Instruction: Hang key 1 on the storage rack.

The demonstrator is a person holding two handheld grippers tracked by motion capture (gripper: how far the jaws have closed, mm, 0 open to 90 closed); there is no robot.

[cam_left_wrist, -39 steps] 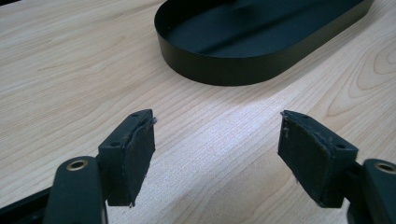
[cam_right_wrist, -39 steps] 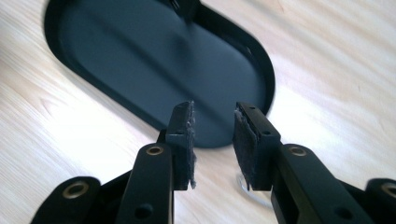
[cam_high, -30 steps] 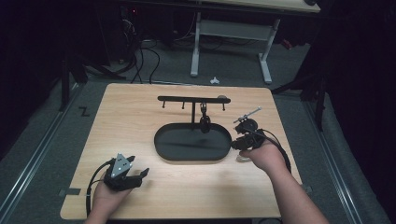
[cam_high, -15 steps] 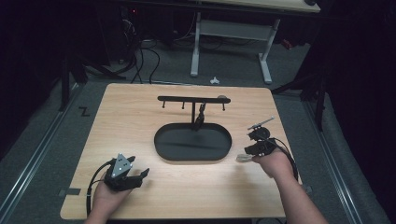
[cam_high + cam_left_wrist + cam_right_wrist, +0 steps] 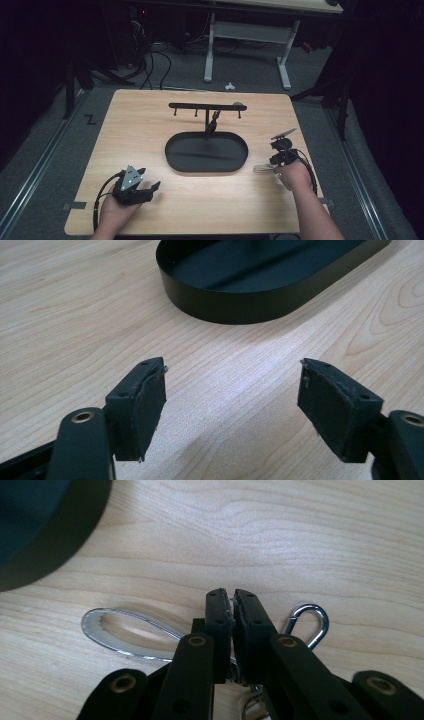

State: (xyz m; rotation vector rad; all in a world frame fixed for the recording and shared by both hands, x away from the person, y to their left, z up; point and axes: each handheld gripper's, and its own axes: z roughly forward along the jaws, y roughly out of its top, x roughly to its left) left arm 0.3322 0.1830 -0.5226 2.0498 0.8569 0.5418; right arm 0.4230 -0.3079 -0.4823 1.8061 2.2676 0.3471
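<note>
On a wooden table (image 5: 150, 125), the left gripper (image 5: 142, 189) rests idle near the front edge with its jaws wide apart, a black oval tray (image 5: 206, 167) with hook rack sits mid-table, and the right gripper (image 5: 232, 605) is clamped on a keyring (image 5: 125, 632) with carabiner (image 5: 312, 622), low beside the tray, likely for hanging

A light wooden worktop (image 5: 150, 125) stands on grey carpet (image 5: 45, 150) in a dim room. Beyond its far edge, a white-legged desk (image 5: 250, 35) stands over tangled black cables (image 5: 150, 60). Darkness surrounds both sides.
</note>
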